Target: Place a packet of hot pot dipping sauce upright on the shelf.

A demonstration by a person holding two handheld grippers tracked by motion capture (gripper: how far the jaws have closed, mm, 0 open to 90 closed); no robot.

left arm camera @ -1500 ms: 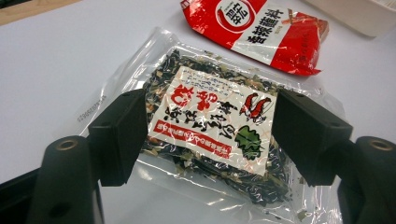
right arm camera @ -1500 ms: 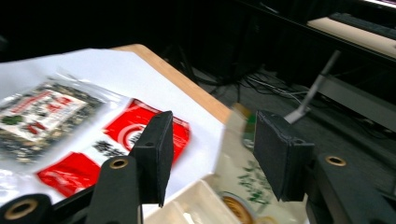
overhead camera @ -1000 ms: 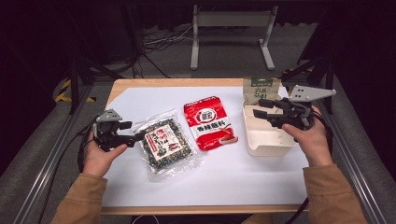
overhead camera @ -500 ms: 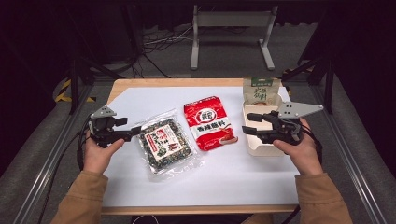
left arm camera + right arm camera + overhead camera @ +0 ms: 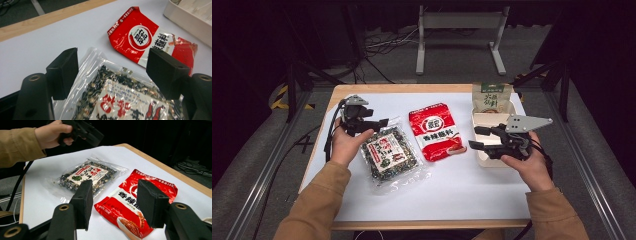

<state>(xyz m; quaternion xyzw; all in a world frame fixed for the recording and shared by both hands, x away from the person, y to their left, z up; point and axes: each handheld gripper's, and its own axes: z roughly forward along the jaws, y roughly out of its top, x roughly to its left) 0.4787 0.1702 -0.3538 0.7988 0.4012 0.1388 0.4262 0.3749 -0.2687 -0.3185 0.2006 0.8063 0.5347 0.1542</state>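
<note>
left tongs (image 5: 379, 121): open, nothing held | right tongs (image 5: 474, 138): just opening, nothing held

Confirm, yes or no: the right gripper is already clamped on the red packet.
No: in the right gripper view the right gripper stands open above the red packet, pads not touching it.

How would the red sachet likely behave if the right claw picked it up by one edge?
The red sachet lies flat and wrinkled on the table, so it would probably sag rather than stay stiff. Its glossy film looks slippery, so a shallow pinch may slide off. It looks thin, so it is likely light, and a push would probably slide it.
</note>
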